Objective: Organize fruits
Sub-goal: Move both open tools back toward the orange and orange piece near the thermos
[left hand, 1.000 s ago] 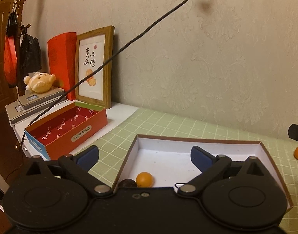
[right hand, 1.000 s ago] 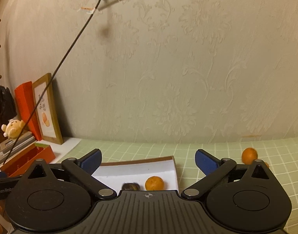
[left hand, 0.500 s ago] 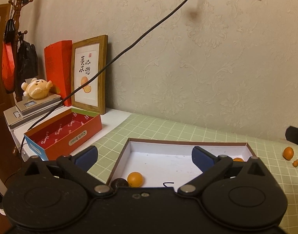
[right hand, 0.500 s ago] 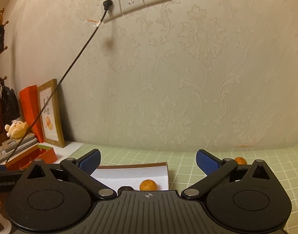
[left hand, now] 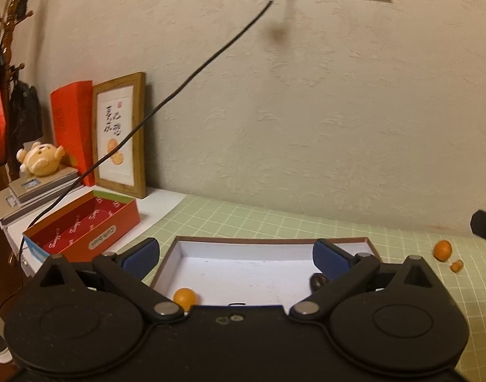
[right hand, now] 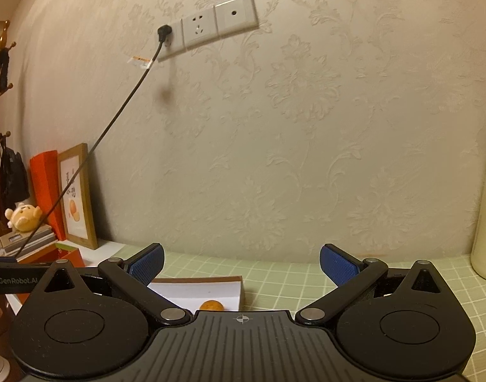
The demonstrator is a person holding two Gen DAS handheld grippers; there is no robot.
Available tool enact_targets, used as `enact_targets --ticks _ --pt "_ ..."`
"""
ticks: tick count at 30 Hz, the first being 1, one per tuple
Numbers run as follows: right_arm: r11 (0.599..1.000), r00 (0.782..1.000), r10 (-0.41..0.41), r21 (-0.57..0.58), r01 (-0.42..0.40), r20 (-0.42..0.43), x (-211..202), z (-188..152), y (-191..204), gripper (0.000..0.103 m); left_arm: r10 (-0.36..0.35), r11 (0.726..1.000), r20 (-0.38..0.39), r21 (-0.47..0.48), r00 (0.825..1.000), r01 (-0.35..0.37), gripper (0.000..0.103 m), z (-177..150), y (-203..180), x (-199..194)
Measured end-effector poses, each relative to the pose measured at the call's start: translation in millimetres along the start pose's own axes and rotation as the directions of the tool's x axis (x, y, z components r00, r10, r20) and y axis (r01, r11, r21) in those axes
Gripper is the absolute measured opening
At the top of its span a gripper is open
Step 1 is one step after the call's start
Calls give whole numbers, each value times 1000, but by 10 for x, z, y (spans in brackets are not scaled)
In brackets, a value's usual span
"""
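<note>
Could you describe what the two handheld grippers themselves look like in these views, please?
Both are matte black plastic. The left gripper has two round discs, silver pivot pins, angled link arms and blue ribbed fingers; its body is smooth. The right gripper has the same build, with a ridged centre panel and a small crosshair mark. White GenRobot.AI lettering shows on a black bar at that view's left edge.

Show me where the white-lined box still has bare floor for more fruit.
The white-lined box is bare across its middle and back, between the orange fruit at front-left and the dark fruit at right. The green mat behind it is also free.
</note>
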State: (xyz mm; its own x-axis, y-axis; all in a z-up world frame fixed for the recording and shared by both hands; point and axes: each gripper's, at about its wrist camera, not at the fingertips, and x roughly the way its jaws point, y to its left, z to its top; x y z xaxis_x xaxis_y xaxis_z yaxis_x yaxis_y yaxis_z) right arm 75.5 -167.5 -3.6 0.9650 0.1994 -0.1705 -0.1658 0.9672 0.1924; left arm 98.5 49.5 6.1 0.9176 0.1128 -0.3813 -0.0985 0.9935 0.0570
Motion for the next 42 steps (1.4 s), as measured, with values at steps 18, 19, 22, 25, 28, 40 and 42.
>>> enact_targets --ticks 18,19,22,25,28,40,42 --pt "992 992 -124 31 124 1 -351 -46 -588 103 -165 980 -13 111 986 165 97 -123 -799 -4" --pt "990 991 -134 34 134 -2 -359 -53 -628 103 -176 977 -17 115 984 177 96 -131 -851 9" --pt "986 987 -160 44 160 -14 -373 -68 -736 103 -212 968 -25 132 977 213 96 -165 -1002 26" --pt "981 983 -184 54 185 -20 -391 -81 -843 103 -238 959 -31 153 971 239 96 -196 -1154 47" --pt "975 978 -205 82 207 -33 -408 -93 -966 103 -257 952 -41 164 966 260 96 -224 -1269 85" --pt "947 949 -299 91 308 -99 -435 -190 -1305 103 -314 926 -81 195 946 324 93 -283 -1624 226" --pt "942 944 -309 97 320 -114 -415 -214 -1367 103 -323 919 -89 207 942 334 89 -291 -1696 252"
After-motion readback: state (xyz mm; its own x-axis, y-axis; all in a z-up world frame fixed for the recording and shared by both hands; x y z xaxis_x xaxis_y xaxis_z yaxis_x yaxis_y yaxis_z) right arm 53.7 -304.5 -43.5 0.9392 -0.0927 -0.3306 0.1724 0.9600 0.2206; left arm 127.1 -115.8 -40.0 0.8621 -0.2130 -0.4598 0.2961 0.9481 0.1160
